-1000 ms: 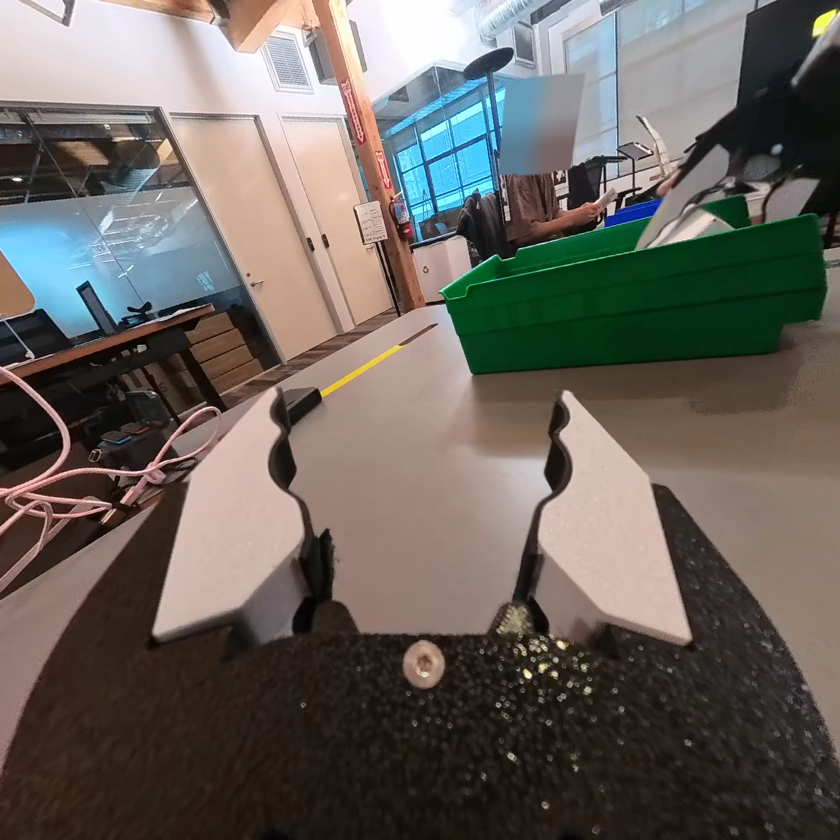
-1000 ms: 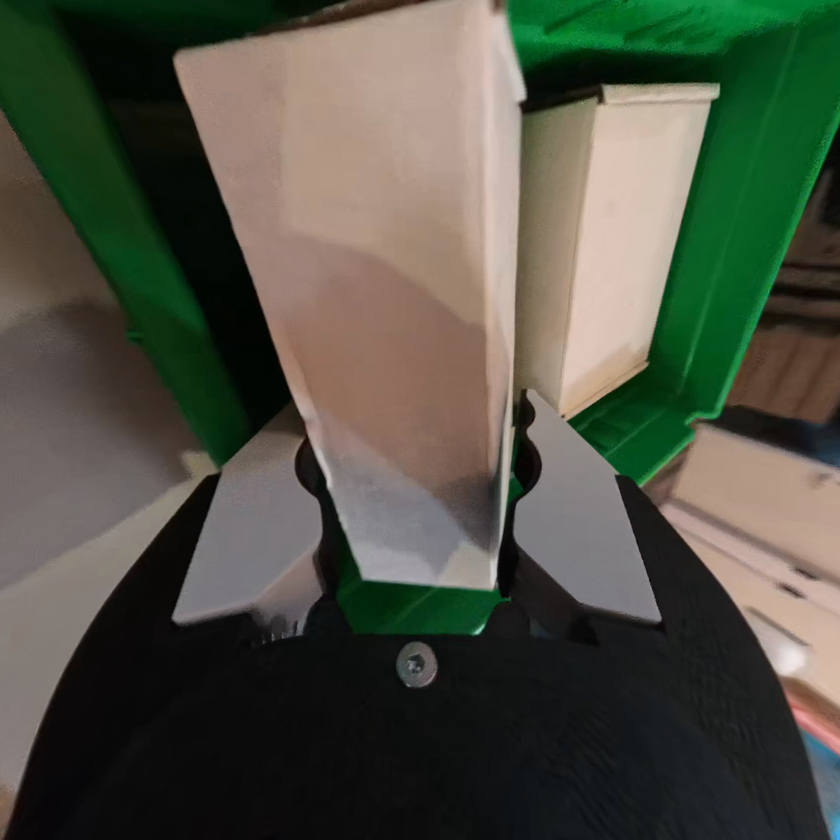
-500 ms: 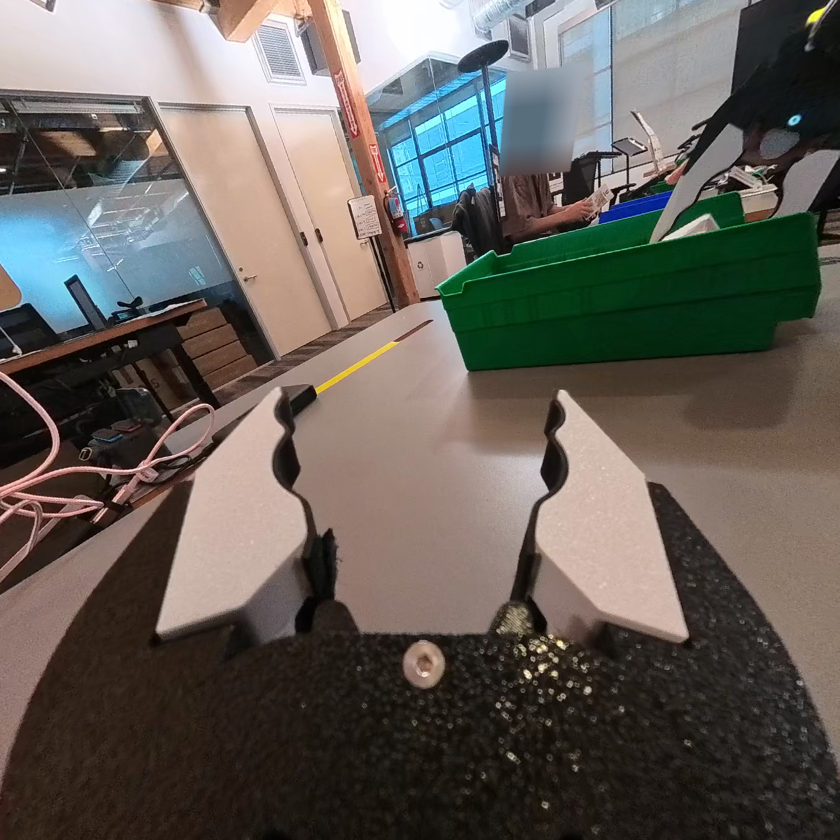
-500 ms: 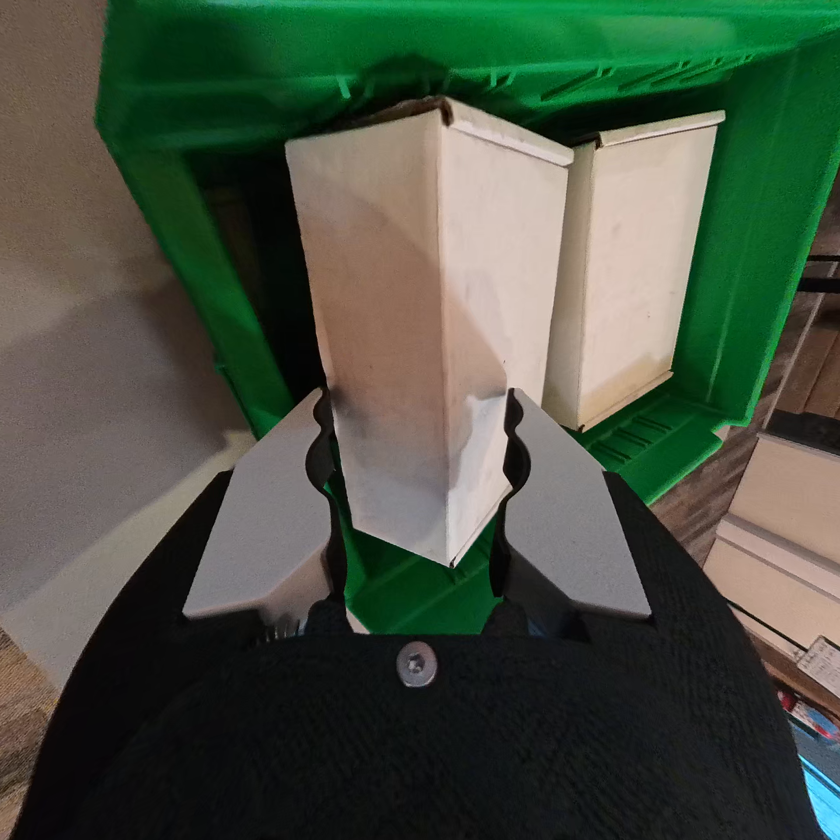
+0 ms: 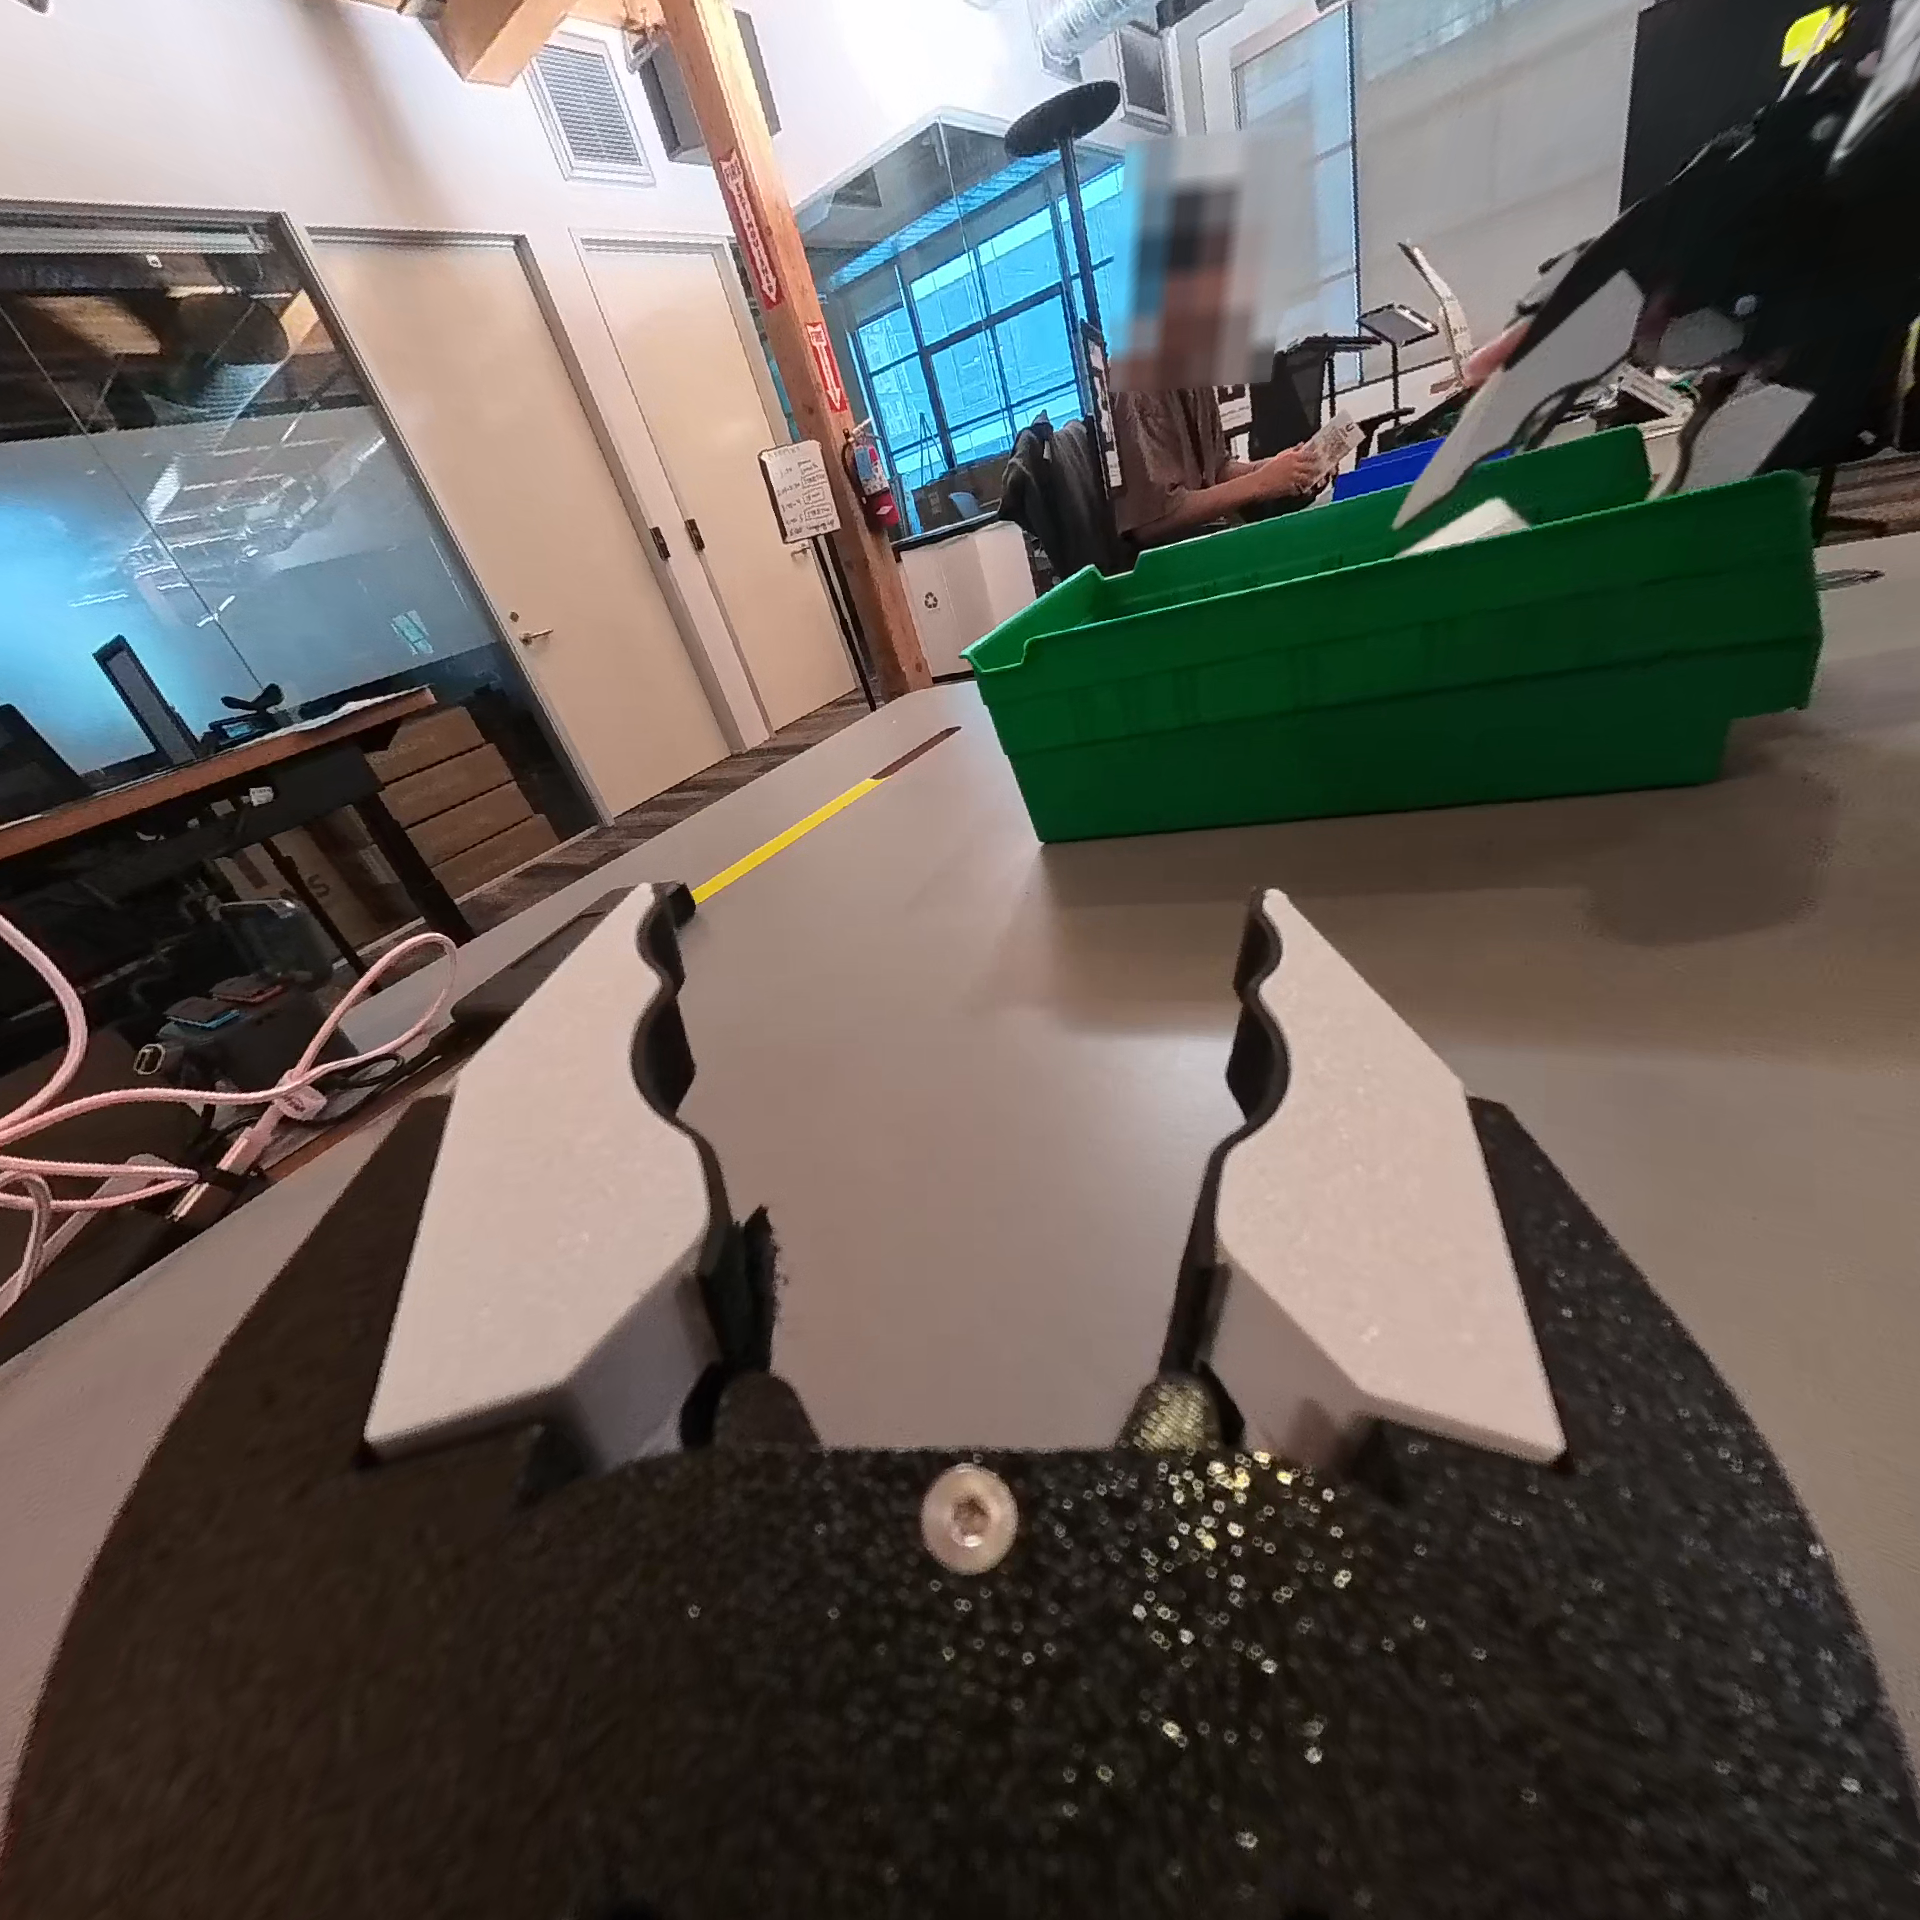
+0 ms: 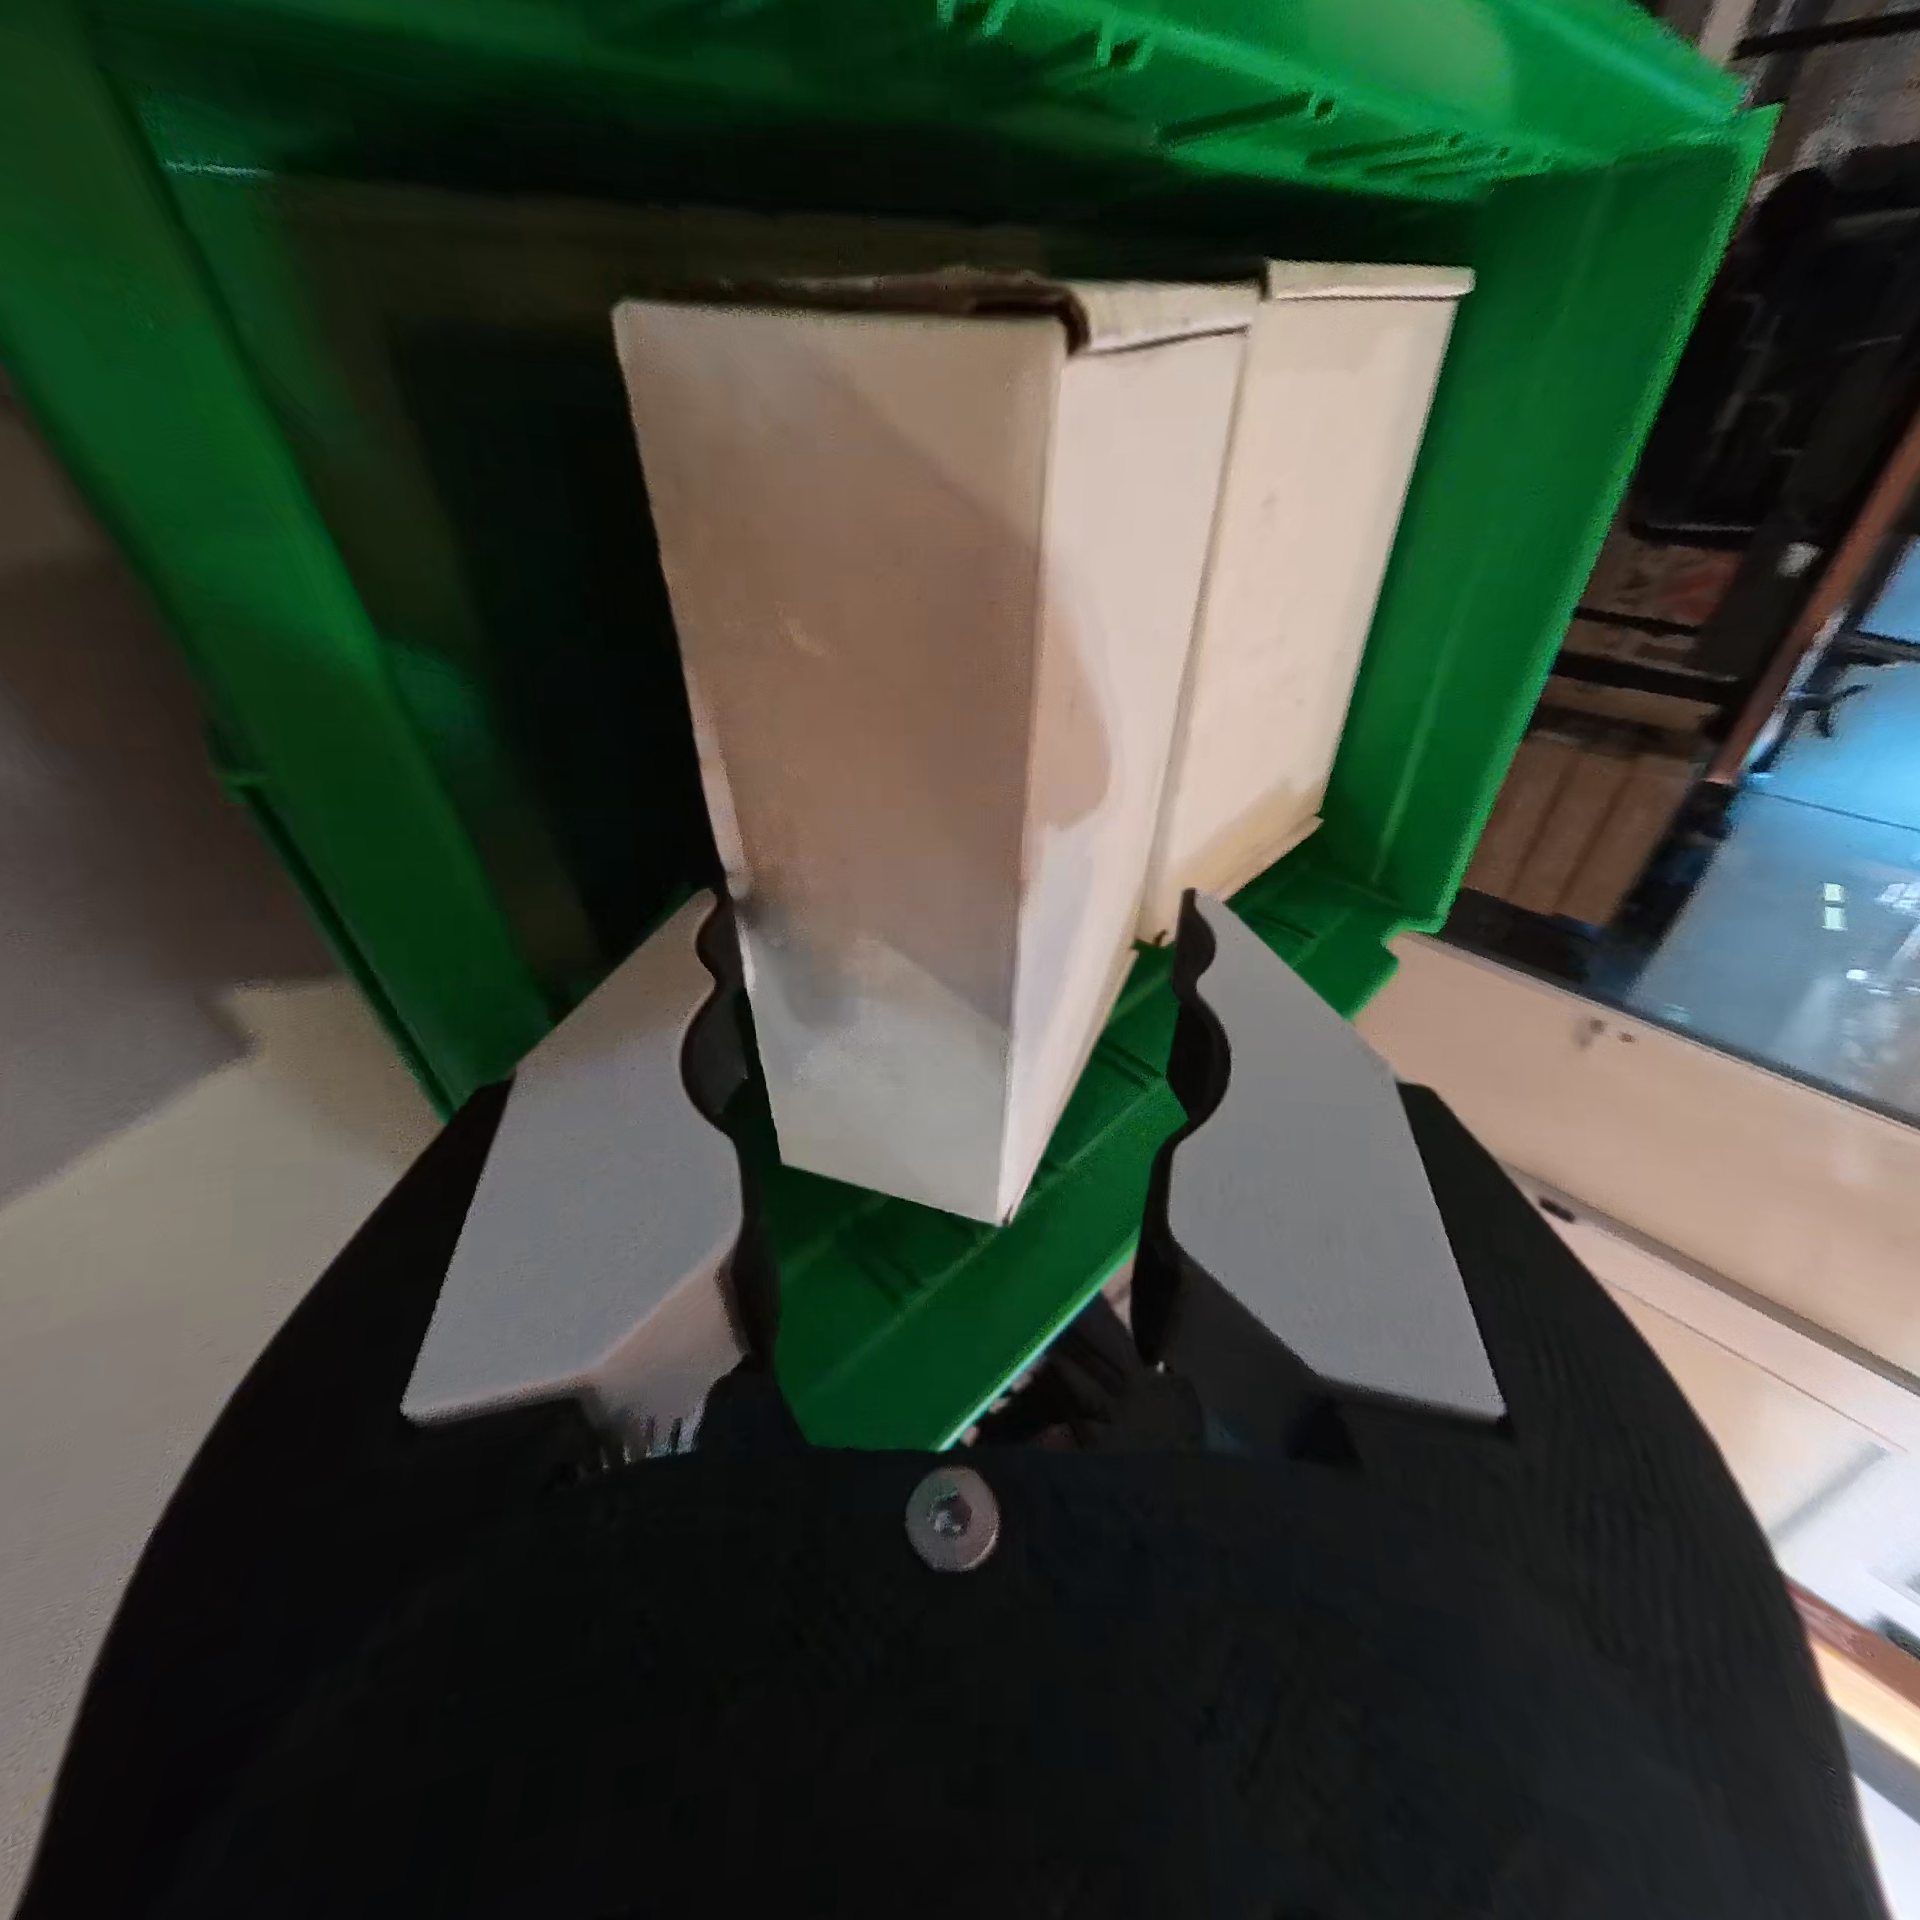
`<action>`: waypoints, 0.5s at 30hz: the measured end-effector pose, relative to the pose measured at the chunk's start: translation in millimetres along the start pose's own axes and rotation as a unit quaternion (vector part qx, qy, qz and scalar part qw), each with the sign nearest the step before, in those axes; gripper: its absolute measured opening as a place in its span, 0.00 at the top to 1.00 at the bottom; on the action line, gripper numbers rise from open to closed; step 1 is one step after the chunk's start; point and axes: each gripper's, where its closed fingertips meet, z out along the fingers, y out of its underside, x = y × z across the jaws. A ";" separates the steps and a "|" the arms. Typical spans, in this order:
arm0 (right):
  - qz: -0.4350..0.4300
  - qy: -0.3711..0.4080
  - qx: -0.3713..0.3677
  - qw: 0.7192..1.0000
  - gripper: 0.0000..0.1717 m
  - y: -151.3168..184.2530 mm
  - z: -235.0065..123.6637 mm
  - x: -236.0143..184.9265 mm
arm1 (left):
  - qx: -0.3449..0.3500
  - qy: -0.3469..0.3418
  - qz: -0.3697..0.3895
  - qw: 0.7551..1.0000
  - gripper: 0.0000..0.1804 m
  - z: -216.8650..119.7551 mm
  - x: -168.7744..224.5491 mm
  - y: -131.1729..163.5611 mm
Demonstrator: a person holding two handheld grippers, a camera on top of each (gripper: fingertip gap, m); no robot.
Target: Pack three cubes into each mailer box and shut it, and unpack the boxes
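Mailer box (image 6: 883,748): white, closed, upright

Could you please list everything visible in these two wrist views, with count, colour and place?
Mailer boxes: two, white, inside the green bin, standing side by side; the second is nearer the bin's right wall.
Bin: one, green, on the grey table, far right in the left wrist view.
Table: one, grey, with a yellow strip near its far edge.
Cable: one, pink, lying at the left, off the table.
Person: one, seated in the background beyond the bin.
Desk: one, wooden top, at the left by the glass wall.
Left claw: open, low over bare table.
Right claw: over the bin, nearer box between its fingers; gap shows at the right pad.
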 end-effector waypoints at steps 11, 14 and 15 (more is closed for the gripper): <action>-0.016 0.049 0.012 0.999 0.52 0.1 -3.8 7.2 | -0.004 0.002 0.002 1.000 0.42 0.6 0.8 1.1; -0.019 0.047 0.011 0.999 0.53 -0.1 -2.9 5.6 | -0.006 0.003 0.006 1.000 0.43 1.0 1.8 1.6; -0.020 0.047 0.009 0.999 0.53 -0.3 -2.7 5.4 | -0.006 0.003 0.007 1.000 0.43 1.1 2.0 1.7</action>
